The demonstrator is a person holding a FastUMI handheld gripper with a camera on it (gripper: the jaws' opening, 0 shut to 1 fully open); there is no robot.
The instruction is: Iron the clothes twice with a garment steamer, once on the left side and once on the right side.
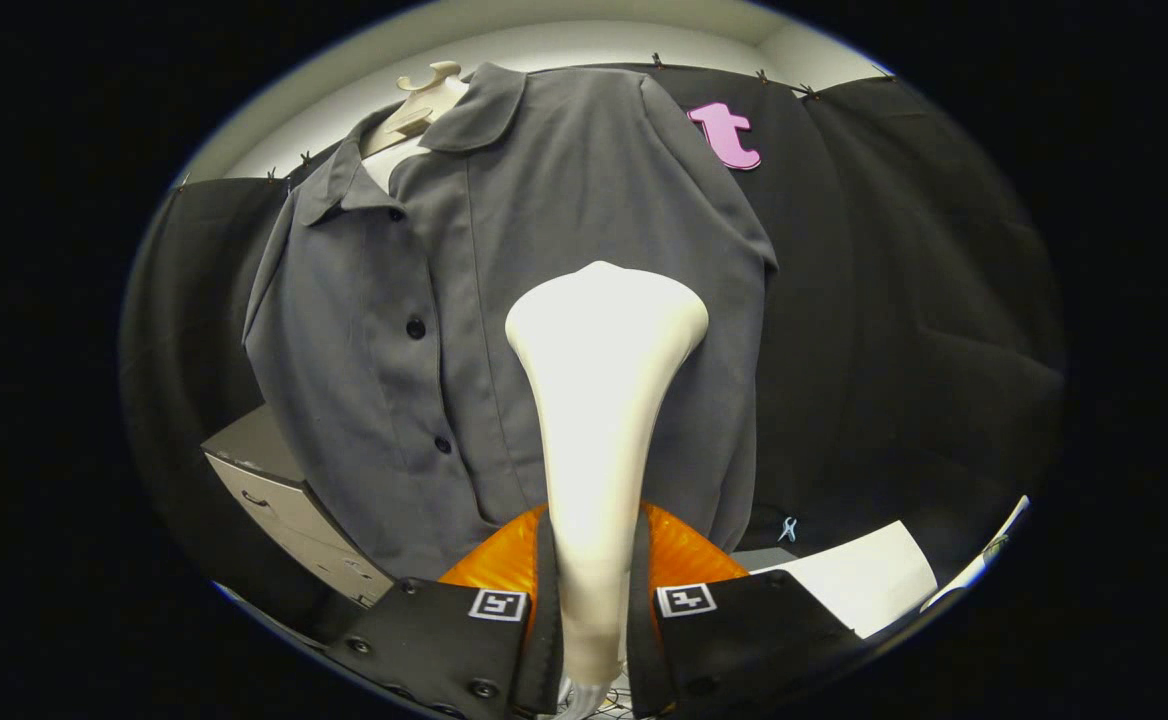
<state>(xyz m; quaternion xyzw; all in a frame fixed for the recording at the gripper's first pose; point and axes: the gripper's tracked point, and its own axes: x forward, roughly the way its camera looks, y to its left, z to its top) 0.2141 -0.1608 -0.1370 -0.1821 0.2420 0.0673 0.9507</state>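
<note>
Gripper view. A grey button-front shirt (504,330) hangs on a pale hanger (424,100) in front of the booth's dark cloth wall. The cream garment steamer (599,400) stands upright between the fingers of the tool (592,615), its narrow handle low and its broad head raised against the shirt front, to the side of the button placket that lies toward the pink letter. Whether the head touches the fabric or hovers just off it cannot be told.

Step in hand, as a judgement: one steaming pass over that half of the shirt front is under way or about to begin; the head sits at about mid-height of the panel. How many passes are done cannot be read from the fabric.

Next move calls for: travel the head along that panel while keeping its face square to the cloth, then shift across the placket to the other half for the second pass.

Tool state: the fingers are closed to the width of the steamer handle, one on each flank, pinching it. An orange ribbed part shows just behind the handle.

Beyond the shirt hem: a grey drawer cabinet (289,500) below the collar side and white paper (859,575) opposite.
</note>
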